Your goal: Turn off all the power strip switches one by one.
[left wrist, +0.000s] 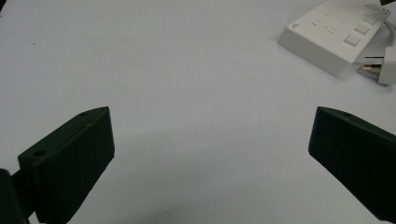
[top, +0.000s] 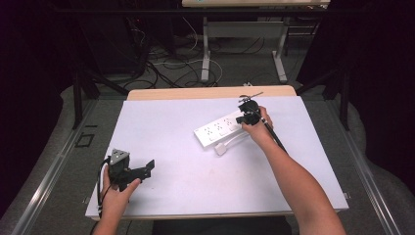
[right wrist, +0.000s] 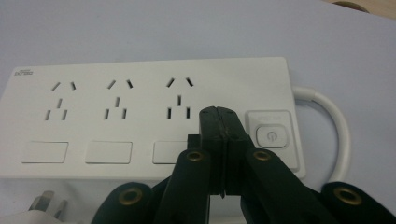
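A white power strip (top: 220,128) lies at an angle on the white table mat, with three socket groups and a power button (right wrist: 271,135) at its cord end. Its white cord (right wrist: 337,122) loops round to a white plug (top: 221,149) lying beside it. My right gripper (right wrist: 219,112) is shut, with nothing between the jaws, and its tips hover over the strip just left of the button. My left gripper (top: 147,169) rests near the table's front left, open, with bare mat between its jaws. In the left gripper view the strip (left wrist: 334,35) and plug (left wrist: 385,65) sit far off at the upper right.
The white mat (top: 176,147) covers a wooden table (top: 210,92). Beyond the table stand a desk's white legs (top: 205,54) and tangled cables (top: 161,63) on the floor. Dark curtains close in both sides.
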Motion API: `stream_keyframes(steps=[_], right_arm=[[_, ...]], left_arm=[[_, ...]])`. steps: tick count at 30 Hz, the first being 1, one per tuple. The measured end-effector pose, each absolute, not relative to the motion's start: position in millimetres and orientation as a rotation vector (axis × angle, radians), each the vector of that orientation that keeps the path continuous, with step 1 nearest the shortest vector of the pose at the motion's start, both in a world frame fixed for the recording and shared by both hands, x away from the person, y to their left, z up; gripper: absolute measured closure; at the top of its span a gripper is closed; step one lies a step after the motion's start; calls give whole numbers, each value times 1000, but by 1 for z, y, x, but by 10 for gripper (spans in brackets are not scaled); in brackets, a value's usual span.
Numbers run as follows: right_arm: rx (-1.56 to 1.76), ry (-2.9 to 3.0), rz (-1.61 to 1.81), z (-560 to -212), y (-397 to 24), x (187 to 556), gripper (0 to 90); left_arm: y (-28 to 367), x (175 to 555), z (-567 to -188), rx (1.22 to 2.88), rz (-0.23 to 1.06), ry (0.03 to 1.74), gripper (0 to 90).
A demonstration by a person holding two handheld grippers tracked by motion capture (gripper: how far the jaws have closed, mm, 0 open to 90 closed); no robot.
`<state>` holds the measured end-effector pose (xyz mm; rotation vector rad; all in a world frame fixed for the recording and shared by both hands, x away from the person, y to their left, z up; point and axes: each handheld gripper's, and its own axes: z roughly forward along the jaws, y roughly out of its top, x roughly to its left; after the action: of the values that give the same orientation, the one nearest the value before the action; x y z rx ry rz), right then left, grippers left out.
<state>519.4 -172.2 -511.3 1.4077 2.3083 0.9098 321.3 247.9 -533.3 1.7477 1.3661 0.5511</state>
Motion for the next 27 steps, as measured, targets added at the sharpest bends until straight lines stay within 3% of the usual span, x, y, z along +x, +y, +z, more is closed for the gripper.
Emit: stream_keyframes(steps=[27], right_arm=[[1370, 2351, 957, -514, -154, 510, 877]], left_arm=[[250, 319, -531, 1746, 569, 1352, 3]])
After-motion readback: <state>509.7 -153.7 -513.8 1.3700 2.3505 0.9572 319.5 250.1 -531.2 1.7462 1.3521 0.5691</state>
